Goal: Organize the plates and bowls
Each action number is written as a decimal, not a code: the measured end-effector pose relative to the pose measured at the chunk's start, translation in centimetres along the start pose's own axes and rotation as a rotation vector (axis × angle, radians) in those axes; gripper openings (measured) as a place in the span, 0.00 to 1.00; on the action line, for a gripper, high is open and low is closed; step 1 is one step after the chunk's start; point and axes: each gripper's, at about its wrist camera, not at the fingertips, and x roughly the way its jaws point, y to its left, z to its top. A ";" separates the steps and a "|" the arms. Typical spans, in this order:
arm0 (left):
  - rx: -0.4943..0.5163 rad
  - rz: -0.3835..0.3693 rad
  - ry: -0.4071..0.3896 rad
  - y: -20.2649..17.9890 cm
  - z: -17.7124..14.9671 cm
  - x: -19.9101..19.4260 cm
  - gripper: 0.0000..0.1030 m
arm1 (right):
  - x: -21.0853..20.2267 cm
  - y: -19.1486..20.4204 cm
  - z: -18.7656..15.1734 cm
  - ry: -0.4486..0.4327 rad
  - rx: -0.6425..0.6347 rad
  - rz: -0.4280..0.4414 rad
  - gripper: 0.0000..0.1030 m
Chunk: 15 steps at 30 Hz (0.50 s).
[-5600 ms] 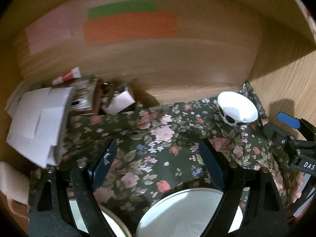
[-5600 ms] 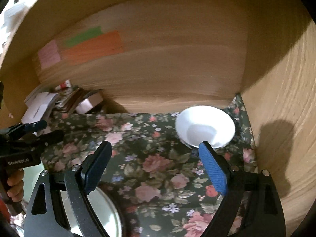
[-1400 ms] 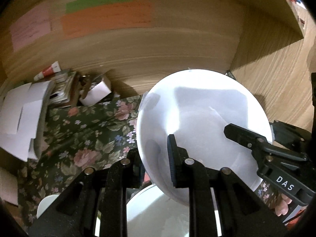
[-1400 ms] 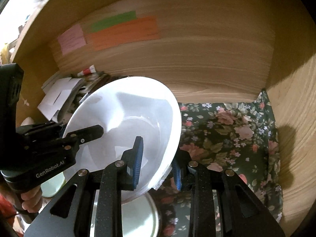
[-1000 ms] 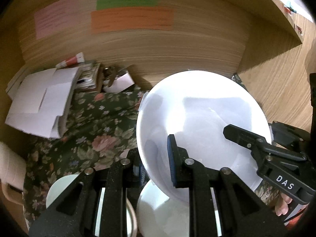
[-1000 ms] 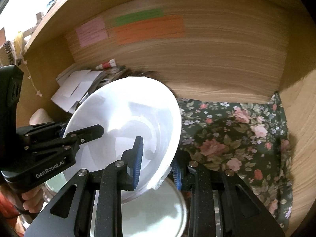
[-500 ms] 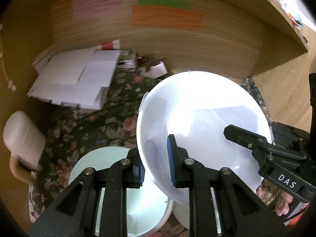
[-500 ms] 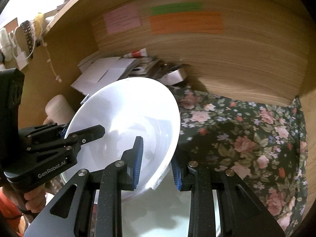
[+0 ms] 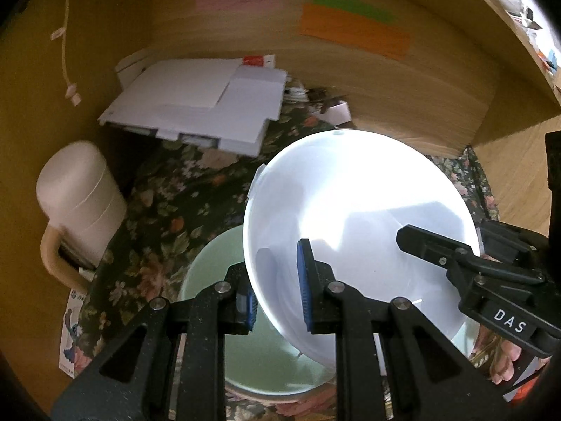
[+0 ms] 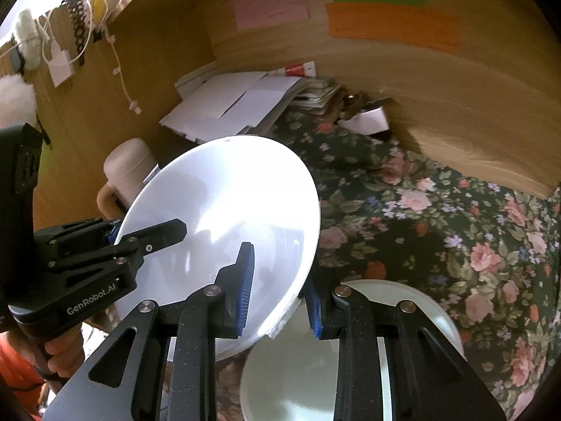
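- the left gripper [image 9: 277,291] is clamped on the near-left rim of the white bowl [image 9: 357,217], one pad inside, one outside.
- the right gripper [image 10: 280,287] grips the same bowl's opposite rim, its pads pressed to either side of the wall.
- the bowl is held tilted between the two grippers, off the cloth.
- just below the left gripper sits a pale green bowl [image 9: 266,361], partly under the white one.
- below the right gripper lies a white plate [image 10: 308,372] on the floral cloth [image 10: 438,224].
- to the left stands a cream mug [image 9: 77,200].
- farther ahead, a stack of papers [image 9: 200,105] rests against the wooden back wall [image 9: 403,105], which carries pink, green and orange sticky notes [image 9: 354,29].
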 end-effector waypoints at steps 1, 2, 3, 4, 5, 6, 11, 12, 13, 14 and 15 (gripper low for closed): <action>-0.005 0.001 0.004 0.3 -0.2 0.0 0.19 | 0.3 0.2 0.0 0.007 -0.001 0.007 0.24; -0.010 0.004 0.009 0.6 -0.4 0.1 0.19 | 0.6 0.4 -0.1 0.013 -0.003 0.010 0.24; -0.013 0.005 0.013 0.9 -0.6 0.2 0.19 | 0.8 0.6 -0.1 0.018 -0.005 0.013 0.24; -0.015 0.005 0.017 1.1 -0.8 0.2 0.19 | 1.0 0.7 -0.2 0.025 -0.007 0.017 0.24; -0.016 0.005 0.019 1.3 -1.0 0.3 0.19 | 1.3 0.9 -0.3 0.032 -0.011 0.023 0.24; -0.018 0.004 0.023 1.5 -1.3 0.3 0.19 | 1.5 1.0 -0.4 0.039 -0.013 0.026 0.24; -0.025 0.004 0.048 2.4 -2.2 0.8 0.19 | 2.9 1.6 -1.1 0.076 -0.027 0.033 0.24; -0.029 0.005 0.053 2.5 -2.3 0.9 0.19 | 3.0 1.7 -1.2 0.085 -0.027 0.036 0.24; -0.032 0.004 0.056 2.7 -2.4 1.0 0.19 | 3.3 1.7 -1.2 0.092 -0.027 0.038 0.24; -0.036 0.003 0.059 2.8 -2.5 1.1 0.19 | 3.4 1.7 -1.2 0.094 -0.028 0.038 0.24; -0.042 0.001 0.064 3.0 -2.6 1.2 0.19 | 3.5 1.7 -1.2 0.098 -0.029 0.038 0.24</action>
